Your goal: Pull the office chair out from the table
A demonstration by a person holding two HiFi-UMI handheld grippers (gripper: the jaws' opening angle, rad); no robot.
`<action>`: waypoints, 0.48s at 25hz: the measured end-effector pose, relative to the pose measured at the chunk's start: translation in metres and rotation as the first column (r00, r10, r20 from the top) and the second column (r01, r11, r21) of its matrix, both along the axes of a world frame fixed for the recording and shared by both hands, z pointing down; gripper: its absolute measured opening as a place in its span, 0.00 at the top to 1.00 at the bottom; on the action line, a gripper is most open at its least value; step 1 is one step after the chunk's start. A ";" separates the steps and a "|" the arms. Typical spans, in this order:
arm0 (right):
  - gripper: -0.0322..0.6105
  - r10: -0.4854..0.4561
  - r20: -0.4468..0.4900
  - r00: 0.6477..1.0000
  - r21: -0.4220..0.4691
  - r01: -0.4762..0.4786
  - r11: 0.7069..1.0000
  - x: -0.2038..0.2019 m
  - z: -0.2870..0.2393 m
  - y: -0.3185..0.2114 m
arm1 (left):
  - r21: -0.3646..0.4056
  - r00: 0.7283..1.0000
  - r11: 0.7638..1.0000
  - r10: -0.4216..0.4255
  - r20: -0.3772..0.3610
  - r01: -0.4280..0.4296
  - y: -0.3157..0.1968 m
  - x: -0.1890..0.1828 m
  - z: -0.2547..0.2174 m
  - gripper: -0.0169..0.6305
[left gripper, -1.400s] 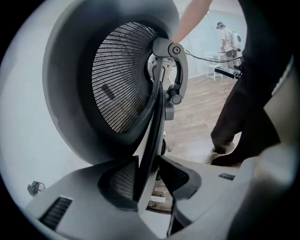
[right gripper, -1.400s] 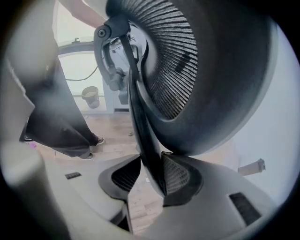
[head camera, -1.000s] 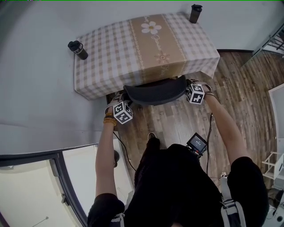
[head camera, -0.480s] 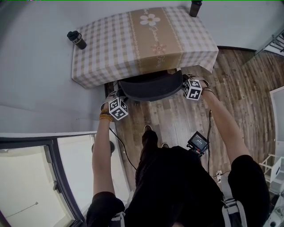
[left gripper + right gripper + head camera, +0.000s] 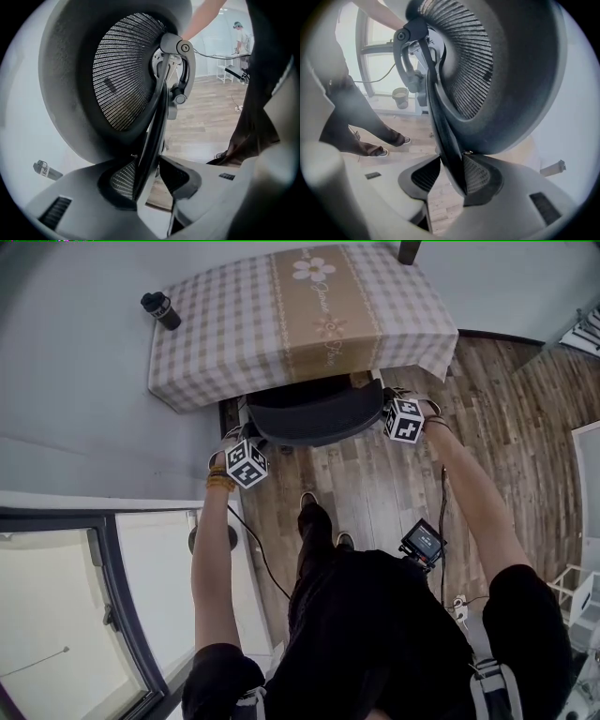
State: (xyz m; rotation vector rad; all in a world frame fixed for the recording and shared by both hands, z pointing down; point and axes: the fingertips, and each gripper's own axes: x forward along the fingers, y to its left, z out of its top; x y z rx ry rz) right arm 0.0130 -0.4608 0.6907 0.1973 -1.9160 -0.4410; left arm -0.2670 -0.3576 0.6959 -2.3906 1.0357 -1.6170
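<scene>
A black mesh office chair [image 5: 314,413] stands at the near edge of a table [image 5: 216,343] covered with a checked cloth. Only its curved backrest shows in the head view. My left gripper [image 5: 251,441] is shut on the backrest's left rim, and my right gripper [image 5: 387,406] is shut on its right rim. In the left gripper view the thin black rim [image 5: 154,131] runs down between the jaws of the left gripper [image 5: 150,180]. The right gripper view shows the same rim [image 5: 440,122] caught in the right gripper [image 5: 452,176]. The seat and wheels are hidden.
One dark bottle [image 5: 159,310] stands left of the table, another [image 5: 409,250] beyond its far right corner. A glass door [image 5: 84,606] is at the lower left, a white rack [image 5: 583,596] at the right. The floor behind the chair is wood [image 5: 375,488]; my feet [image 5: 314,521] stand there.
Both grippers and the chair's backrest have come back from the table toward me. The person has stepped back, so the table sits higher in the head view.
</scene>
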 end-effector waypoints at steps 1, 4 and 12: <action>0.72 0.001 -0.001 1.000 0.000 -0.001 1.000 0.001 0.000 0.002 | -0.002 1.000 1.000 0.000 -0.001 0.000 0.003 0.002 0.000 0.74; 0.72 0.005 -0.002 1.000 0.001 -0.005 1.000 0.007 0.001 0.007 | -0.003 1.000 1.000 0.001 -0.001 -0.001 0.010 0.008 0.000 0.74; 0.71 0.007 0.009 1.000 -0.002 -0.007 1.000 0.024 -0.001 0.025 | 0.005 1.000 1.000 -0.006 0.026 0.005 0.033 0.026 0.000 0.74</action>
